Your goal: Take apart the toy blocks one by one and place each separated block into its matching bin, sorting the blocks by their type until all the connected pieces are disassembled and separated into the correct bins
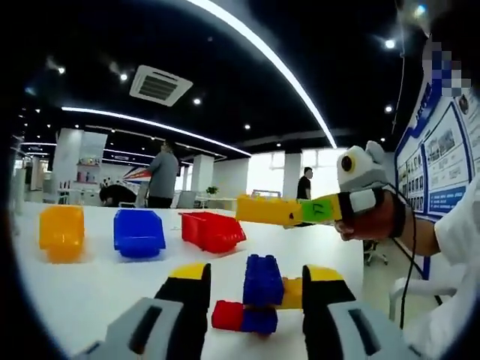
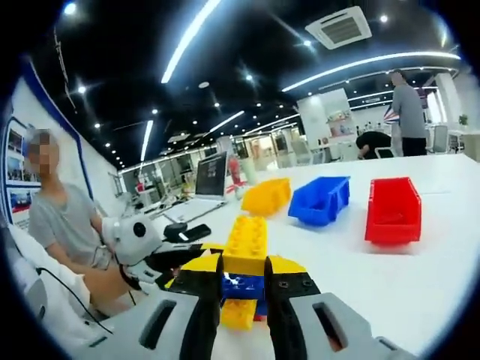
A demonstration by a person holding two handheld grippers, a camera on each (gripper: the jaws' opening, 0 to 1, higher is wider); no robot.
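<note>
My left gripper (image 1: 256, 276) holds a cluster of joined blocks (image 1: 262, 281) low over the white table (image 1: 97, 292): blue on top, red and blue below, yellow at the right. Both jaws press against its sides. My right gripper (image 2: 246, 266) is shut on a long yellow block (image 2: 247, 241), lifted clear of the cluster (image 2: 241, 289), which lies just beyond and below it. In the left gripper view that yellow block (image 1: 266, 210) hangs above the table in the right gripper (image 1: 319, 210). The left gripper (image 2: 176, 259) reaches in from the left.
Three bins stand in a row on the table: yellow (image 1: 61, 232), blue (image 1: 139, 232), red (image 1: 212, 231); in the right gripper view, yellow (image 2: 266, 196), blue (image 2: 321, 200), red (image 2: 392, 210). A laptop (image 2: 208, 184) sits behind. People stand at the back.
</note>
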